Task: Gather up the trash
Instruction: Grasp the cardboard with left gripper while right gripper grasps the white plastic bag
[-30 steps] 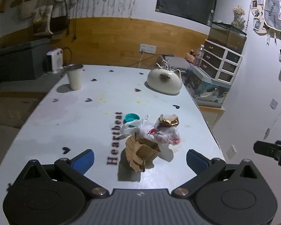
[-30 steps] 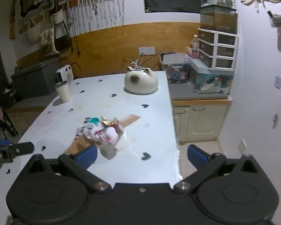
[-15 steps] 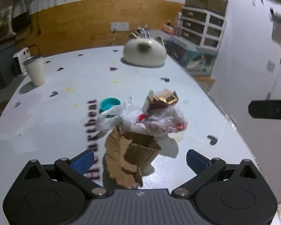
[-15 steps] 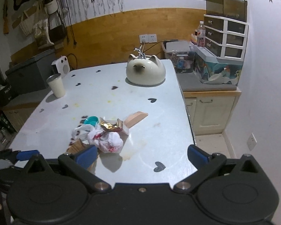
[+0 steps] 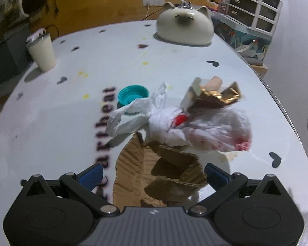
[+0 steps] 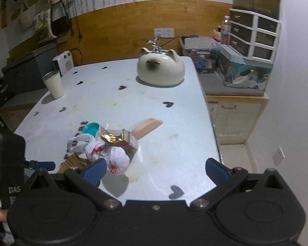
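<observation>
Both tongs, left (image 5: 153, 172) and right (image 6: 155, 169), stand spread and empty; torn cardboard (image 5: 160, 174) lies between the left pair near the worktop's (image 5: 71, 106) front edge, and closing may snag the adjoining plastic bag (image 5: 195, 131).

Cardboard (image 5: 158, 172) nearest on table (image 5: 51, 123); bag (image 5: 195, 129) behind it; cap (image 5: 133, 94) behind-left; cup (image 5: 42, 51) far left

Black tongs (image 5: 153, 173), blue fingertips (image 5: 91, 176), silver screws
</observation>
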`<state>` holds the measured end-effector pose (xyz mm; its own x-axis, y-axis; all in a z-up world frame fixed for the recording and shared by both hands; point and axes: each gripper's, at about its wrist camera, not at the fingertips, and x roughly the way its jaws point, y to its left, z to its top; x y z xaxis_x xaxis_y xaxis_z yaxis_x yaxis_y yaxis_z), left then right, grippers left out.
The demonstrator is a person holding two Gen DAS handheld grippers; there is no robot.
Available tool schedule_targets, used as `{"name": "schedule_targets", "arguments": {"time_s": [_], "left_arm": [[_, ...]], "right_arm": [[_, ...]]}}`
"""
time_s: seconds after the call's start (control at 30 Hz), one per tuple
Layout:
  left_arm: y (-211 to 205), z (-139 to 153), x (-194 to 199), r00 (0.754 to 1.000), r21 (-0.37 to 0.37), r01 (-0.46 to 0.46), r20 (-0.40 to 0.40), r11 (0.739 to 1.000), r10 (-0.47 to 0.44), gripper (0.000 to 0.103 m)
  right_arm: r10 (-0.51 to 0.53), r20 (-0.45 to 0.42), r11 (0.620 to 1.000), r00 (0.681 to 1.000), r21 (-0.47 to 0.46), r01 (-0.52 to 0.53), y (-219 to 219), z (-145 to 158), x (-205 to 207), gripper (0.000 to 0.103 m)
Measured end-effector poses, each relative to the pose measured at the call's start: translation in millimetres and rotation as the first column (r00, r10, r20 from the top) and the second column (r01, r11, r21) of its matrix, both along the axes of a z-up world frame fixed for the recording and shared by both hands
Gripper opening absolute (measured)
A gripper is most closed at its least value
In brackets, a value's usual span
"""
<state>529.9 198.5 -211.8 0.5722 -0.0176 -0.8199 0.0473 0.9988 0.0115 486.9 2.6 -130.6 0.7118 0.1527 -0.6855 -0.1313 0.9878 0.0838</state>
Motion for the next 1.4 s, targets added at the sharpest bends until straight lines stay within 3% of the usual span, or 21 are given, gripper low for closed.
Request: {"name": "schedule_targets", "arguments": {"time_s": [0.07,0.2,0.3,0.5,0.8,0.93,1.07,1.4], "left_arm": [[10,-1,0,1.0,-0.049,-0.012,0.003,0.999,0.012,0.102],[20,-2,0,1.0,-0.092,-0.015,0.01,0.996,0.016,0.084],[27,-1,-4,1.0,-0.124,0.005,0.024,0.992,-0.002,0.074],[45,3,-13,0.999,-0.183,-0.003,0.035,0.983,0.009,0.063],[74,3,-40,0.995,-0.254,-0.088,0.024,0.963,0.097,0.061],[81,3,-47,0.993,-0.259,-0.109,0.02,0.96,0.118,0.061],[86,4,-51,0.992,-0.263,-0.119,0.018,0.957,0.129,0.061],[87,16,-83,0.988,-0.261,-0.147,0.009,0.954,0.154,0.061]], "right_arm": [[0.028,-0.003,1.0,1.0,0.006,-0.028,5,-3,8,0.103],[0.083,-0.019,0.996,0.996,0.042,-0.082,15,-10,26,0.102],[0.128,-0.049,0.99,0.991,0.072,-0.125,24,-19,42,0.085],[0.231,-0.113,0.968,0.966,0.122,-0.218,43,-39,68,0.078],[0.325,-0.2,0.945,0.924,0.035,-0.325,79,-66,86,0.057],[0.39,-0.248,0.915,0.887,-0.001,-0.403,95,-77,85,0.038],[0.403,-0.275,0.906,0.873,-0.013,-0.423,101,-84,73,0.032],[0.348,-0.243,0.935,0.905,0.022,-0.354,84,-70,24,0.027]]}}
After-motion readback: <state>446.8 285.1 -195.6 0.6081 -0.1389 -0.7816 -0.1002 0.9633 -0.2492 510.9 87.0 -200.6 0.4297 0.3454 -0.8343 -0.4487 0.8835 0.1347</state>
